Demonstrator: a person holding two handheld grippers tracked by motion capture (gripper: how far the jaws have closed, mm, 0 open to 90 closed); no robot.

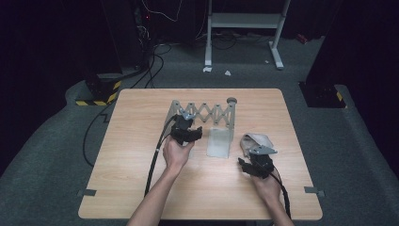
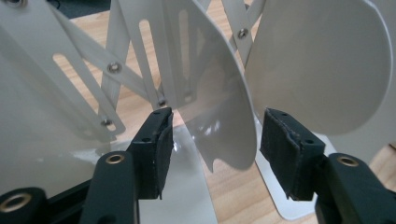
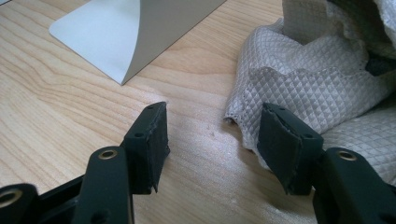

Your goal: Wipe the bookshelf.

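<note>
Black pads of my left gripper (image 2: 215,149) stand closest to the lens in the left gripper view, spread wide with a curved white blade between them; neither pad presses on it, so I hold nothing there. That blade belongs to the folding rack (image 1: 203,113), a pale scissor-lattice frame standing on the wooden table (image 1: 141,188). From the high view its long axis runs across the table, left to right, parallel to the far edge, with an upright post and a round knob at its right end. A flat white base plate (image 1: 219,142) lies from the rack toward me. My left gripper (image 1: 186,131) sits at the rack's left part, jaws pointing away from me into the lattice.

My right gripper (image 3: 212,140) also stands well open and empty. Its left pad hovers over bare wood; its right pad is just beside the hem of a quilted beige cloth (image 3: 317,88), and I cannot tell whether it touches. From above, the cloth (image 1: 256,140) lies crumpled right of the base plate, directly ahead of my right gripper (image 1: 256,165).

Close up, the rack is cut off on every side, so its ends and feet are out of frame there. The cloth's folds hide its shape; a dark patch shows at its upper right, and I cannot make out what it is.
</note>
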